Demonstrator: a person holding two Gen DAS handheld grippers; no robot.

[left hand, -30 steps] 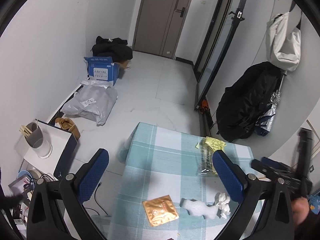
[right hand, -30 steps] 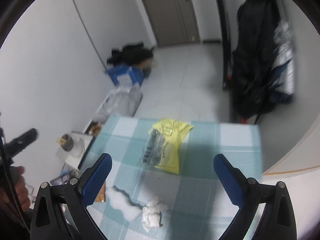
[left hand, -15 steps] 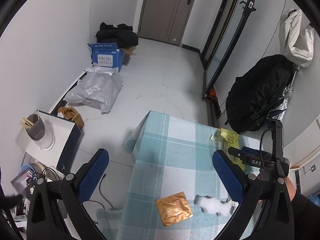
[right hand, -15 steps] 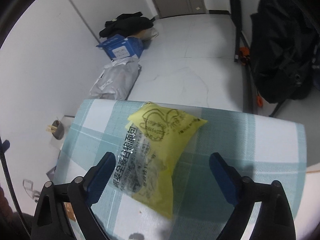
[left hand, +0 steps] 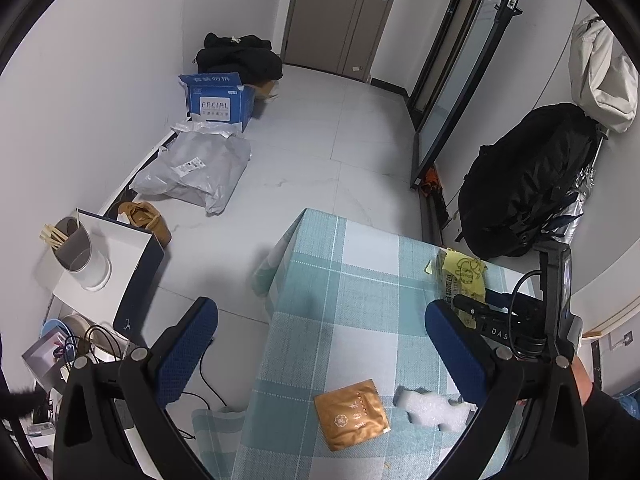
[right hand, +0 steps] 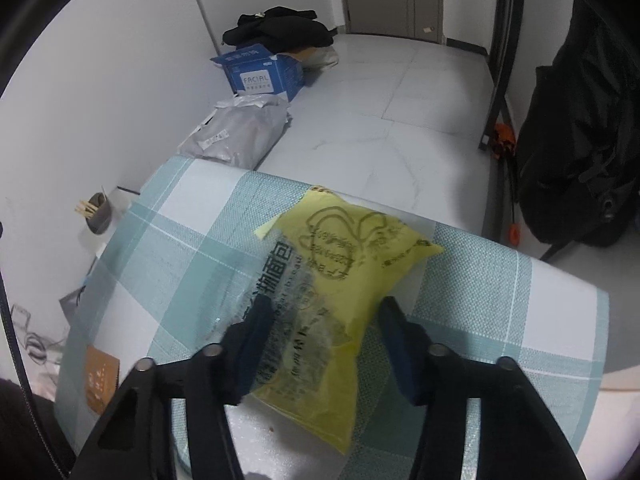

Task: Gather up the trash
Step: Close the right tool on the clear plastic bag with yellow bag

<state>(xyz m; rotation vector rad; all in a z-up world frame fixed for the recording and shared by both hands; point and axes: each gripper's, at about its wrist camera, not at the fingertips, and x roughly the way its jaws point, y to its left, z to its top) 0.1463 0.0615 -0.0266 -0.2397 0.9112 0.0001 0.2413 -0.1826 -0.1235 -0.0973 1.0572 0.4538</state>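
Note:
A yellow and clear bread wrapper (right hand: 344,264) lies flat near the far edge of the teal-checked tablecloth (right hand: 180,240). My right gripper (right hand: 324,316) is down over it and its jaws are closing. The wrapper's near end sits between the blue pads (right hand: 258,320), which reach its edges without squeezing it. My left gripper (left hand: 318,310) hovers open over the table's left side with nothing between its fingers. An orange-brown sachet (left hand: 352,414) and a white foam piece (left hand: 430,406) lie close in front of it. The left wrist view also shows the wrapper (left hand: 464,276) under the right tool.
The floor to the left holds a blue carton (left hand: 218,98), a grey mailer bag (left hand: 196,170) and a white box carrying a cup (left hand: 80,256). A black backpack (left hand: 528,184) leans on the right wall. A hand and dark sleeve (left hand: 600,408) are at the right edge.
My right gripper has dropped close onto the yellow wrapper and its jaws have narrowed around it. The left gripper's view has shifted a little; the crumpled tissue is out of view.

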